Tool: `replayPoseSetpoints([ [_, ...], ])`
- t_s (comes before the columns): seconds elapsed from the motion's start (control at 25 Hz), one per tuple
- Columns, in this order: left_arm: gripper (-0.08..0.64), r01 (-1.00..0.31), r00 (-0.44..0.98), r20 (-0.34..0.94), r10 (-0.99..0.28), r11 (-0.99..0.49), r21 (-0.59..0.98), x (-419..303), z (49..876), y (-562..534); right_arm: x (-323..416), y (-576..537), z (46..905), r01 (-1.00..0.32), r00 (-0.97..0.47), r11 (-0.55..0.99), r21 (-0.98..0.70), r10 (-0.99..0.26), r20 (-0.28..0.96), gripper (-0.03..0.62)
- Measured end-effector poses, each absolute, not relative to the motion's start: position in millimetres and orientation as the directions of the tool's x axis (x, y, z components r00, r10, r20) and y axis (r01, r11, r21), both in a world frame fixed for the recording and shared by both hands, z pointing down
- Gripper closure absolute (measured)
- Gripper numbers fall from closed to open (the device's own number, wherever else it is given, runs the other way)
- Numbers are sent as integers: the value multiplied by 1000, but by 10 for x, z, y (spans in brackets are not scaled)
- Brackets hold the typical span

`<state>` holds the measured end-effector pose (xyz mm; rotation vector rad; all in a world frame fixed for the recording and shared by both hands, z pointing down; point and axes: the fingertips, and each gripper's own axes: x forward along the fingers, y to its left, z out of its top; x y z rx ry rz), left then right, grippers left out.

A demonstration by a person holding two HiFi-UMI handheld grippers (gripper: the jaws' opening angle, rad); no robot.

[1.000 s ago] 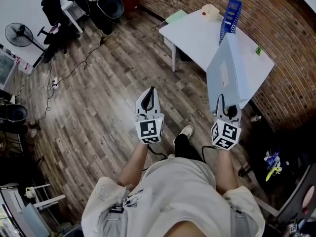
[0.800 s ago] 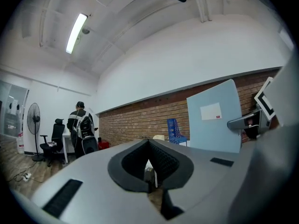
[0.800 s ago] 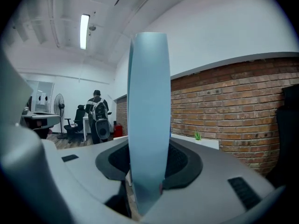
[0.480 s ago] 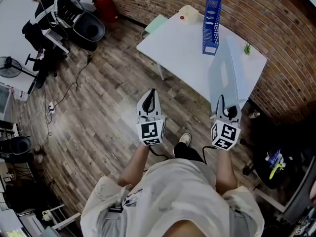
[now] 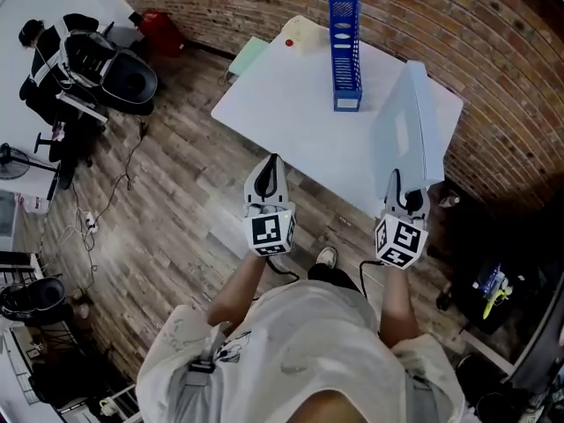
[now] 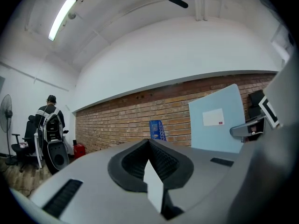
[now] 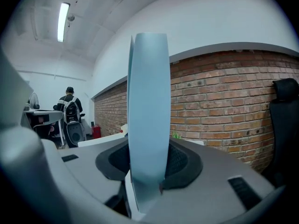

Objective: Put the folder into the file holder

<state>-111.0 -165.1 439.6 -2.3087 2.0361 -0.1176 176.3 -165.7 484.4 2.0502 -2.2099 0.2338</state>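
Note:
A tall blue mesh file holder stands upright on the white table; in the left gripper view the file holder shows far off against the brick wall. A light blue folder stands on edge in the air over the table's right side, with my right gripper shut on its lower edge. In the right gripper view the folder rises edge-on from between the jaws of the right gripper. My left gripper hangs shut and empty over the floor before the table. The folder shows to its right.
Office chairs and a red object stand at the far left by the brick wall. A pale object lies on the table's far corner, a green sheet beside it. A person stands by the chairs.
The table and file holder have slid left and down in the head view, closer to me. Both grippers keep their places in the view, the folder still in the right one.

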Motion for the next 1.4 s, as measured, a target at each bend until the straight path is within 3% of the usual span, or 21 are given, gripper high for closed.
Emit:
replayPoseSetpoints([
  [0.64, 548, -986, 147, 0, -989, -146, -82, -1018, 4330, -2405, 1693, -2378, 4815, -996, -88, 90, 2, -976, 198, 420],
  [1.4, 548, -947, 321, -49, -946, -319, -35, -1106, 4407, -4033, 1489, -3750, 4645, -995, 1, 12, 95, -990, 141, 419],
])
